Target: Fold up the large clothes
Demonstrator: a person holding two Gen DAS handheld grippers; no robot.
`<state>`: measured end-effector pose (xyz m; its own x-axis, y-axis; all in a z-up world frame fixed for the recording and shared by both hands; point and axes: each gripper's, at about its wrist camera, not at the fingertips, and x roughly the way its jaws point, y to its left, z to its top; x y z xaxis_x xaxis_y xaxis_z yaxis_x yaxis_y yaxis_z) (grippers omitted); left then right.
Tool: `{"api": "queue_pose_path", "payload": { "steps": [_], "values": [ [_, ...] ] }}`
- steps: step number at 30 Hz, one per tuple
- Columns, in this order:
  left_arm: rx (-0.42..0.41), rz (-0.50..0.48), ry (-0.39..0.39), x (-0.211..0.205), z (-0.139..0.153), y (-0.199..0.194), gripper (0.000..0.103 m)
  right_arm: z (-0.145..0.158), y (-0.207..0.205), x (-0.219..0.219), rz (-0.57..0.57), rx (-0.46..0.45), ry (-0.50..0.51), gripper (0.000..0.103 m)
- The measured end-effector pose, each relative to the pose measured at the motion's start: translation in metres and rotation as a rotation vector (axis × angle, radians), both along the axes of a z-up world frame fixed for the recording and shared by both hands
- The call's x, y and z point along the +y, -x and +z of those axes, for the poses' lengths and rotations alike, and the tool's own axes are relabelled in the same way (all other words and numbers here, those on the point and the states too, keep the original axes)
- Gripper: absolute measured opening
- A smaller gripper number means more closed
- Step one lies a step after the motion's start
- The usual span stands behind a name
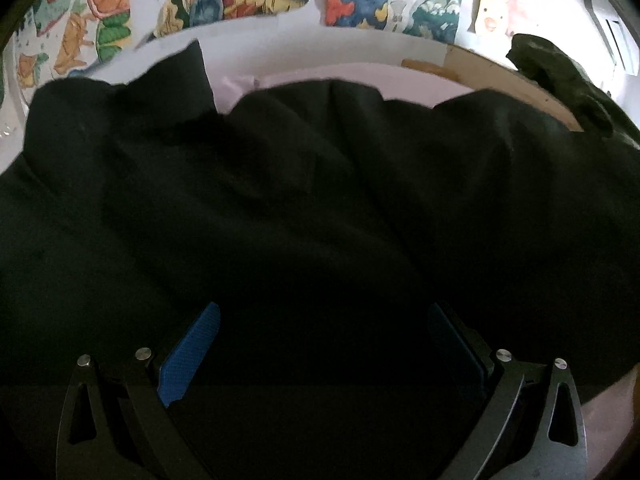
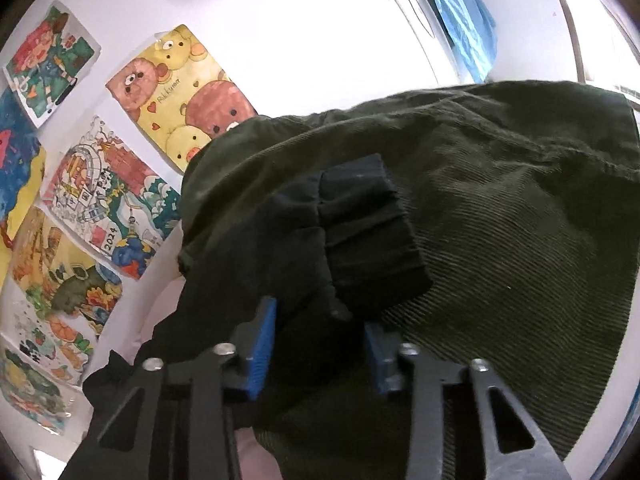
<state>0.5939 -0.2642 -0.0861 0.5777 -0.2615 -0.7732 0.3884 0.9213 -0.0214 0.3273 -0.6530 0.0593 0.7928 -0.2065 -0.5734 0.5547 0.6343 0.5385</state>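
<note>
- Black soft garment (image 1: 304, 200) fills the left wrist view, spread rumpled over a pale pink surface (image 1: 400, 80). The left gripper (image 1: 324, 340) hangs over it with blue pads (image 1: 192, 354) wide apart, nothing pinched.
- Right wrist view: the right gripper (image 2: 320, 344) has its jaws clamped on the black garment's ribbed cuff end (image 2: 360, 232), which lies on a dark green corduroy garment (image 2: 520, 240). Colourful drawings (image 2: 176, 92) cover the white wall.

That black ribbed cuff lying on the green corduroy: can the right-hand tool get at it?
Probably yes. The black ribbed cuff lies just ahead of the right gripper, its black sleeve fabric already between the blue-padded fingers, with nothing covering it on the dark green corduroy garment.
</note>
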Motion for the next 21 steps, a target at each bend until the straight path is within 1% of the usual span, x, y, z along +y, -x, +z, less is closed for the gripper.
{"api": "queue_pose_path", "payload": {
  "steps": [1,4,6,9,10,11,13,15,19,21],
  "values": [
    [-0.005,0.001,-0.007,-0.002,-0.003,-0.001,0.102,0.001,-0.001,0.001,0.003,-0.013,0.005,0.026],
    [-0.024,0.006,-0.024,-0.006,-0.010,-0.001,0.102,0.008,-0.004,0.008,0.026,-0.046,0.044,0.017],
    [-0.026,0.007,-0.027,-0.004,-0.013,0.000,0.102,0.019,-0.007,0.022,0.057,-0.063,0.125,0.015],
    [-0.019,0.006,0.004,0.004,-0.004,0.002,0.102,0.035,-0.008,0.042,0.105,-0.094,0.237,0.014],
    [-0.010,0.000,0.025,0.008,0.002,0.003,0.102,0.043,-0.009,0.051,0.132,-0.112,0.283,0.014],
    [-0.002,-0.012,0.053,0.013,0.008,0.005,0.102,0.048,-0.009,0.057,0.151,-0.124,0.307,0.014],
    [0.016,-0.046,0.140,0.030,0.026,0.011,0.102,0.059,-0.012,0.073,0.203,-0.162,0.341,0.014],
    [0.033,-0.073,0.194,0.046,0.046,0.019,0.102,0.068,-0.016,0.092,0.263,-0.198,0.372,0.014],
    [0.039,-0.099,0.218,0.086,0.084,0.044,0.102,0.077,-0.030,0.131,0.379,-0.245,0.402,0.014],
    [0.052,-0.093,0.224,0.112,0.102,0.057,0.102,0.079,-0.042,0.161,0.457,-0.261,0.406,0.013]
  ]
}}
